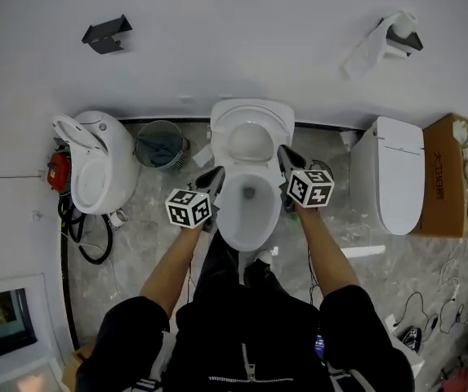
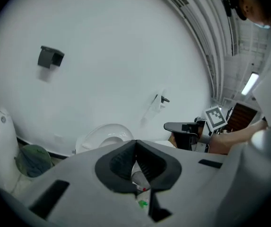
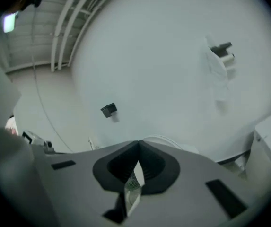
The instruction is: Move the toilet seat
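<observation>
Head view: forearms outstretched, left gripper [image 1: 216,175] and right gripper [image 1: 284,151] flank the toilet bowl [image 1: 248,219], fingers [image 2: 121,162] pressed together, empty. Toilet seat [image 1: 250,127] white, raised upright.

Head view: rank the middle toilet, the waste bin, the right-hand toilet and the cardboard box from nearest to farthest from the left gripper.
1. middle toilet, right beside the left gripper
2. waste bin, up and left of it, against the wall
3. right-hand toilet, lid down, well off to the right
4. cardboard box, at the right edge, beyond that toilet
</observation>
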